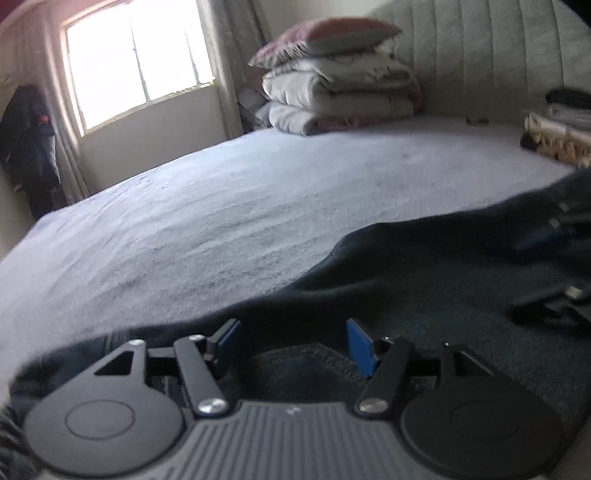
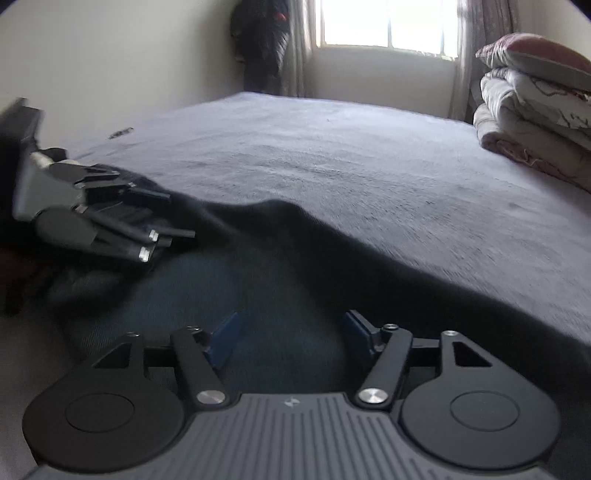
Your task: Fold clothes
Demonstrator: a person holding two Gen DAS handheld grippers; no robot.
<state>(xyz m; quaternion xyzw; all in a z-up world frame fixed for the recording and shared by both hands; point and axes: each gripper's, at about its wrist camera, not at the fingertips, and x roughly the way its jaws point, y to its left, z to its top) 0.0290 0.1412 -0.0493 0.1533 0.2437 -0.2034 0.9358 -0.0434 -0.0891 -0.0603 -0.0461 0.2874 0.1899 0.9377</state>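
Both wrist cams are sitting low over the bed (image 1: pixel 207 206), so I'll place everything off that. The dark garment (image 1: pixel 424 273) is spread flat on the near edge of the bed's grey cover, and there's stitched denim-looking fabric right under my left gripper (image 1: pixel 293 345).

On the left gripper the blue pads (image 1: pixel 360 347) stand well apart, with nothing pinched between them; the cloth lies underneath and between them, but the pads aren't pressing on it. Same story for my right gripper (image 2: pixel 291 338): the jaws are spread wide over the dark blue fabric (image 2: pixel 266 288) and the pads aren't clamped on it. From the right cam I can see the left gripper off to the side, low over the garment's edge, though it's blurry.

At the far end of the bed, against the padded headboard (image 1: pixel 480 62), there's a stack of folded blankets with a pillow on top (image 1: pixel 332 74). A smaller pile of folded stuff (image 1: pixel 561 129) sits on the bed by the headboard too. Beyond the bed is a bright window (image 2: pixel 388 22) and a dark coat hanging in the corner (image 2: pixel 264 40).
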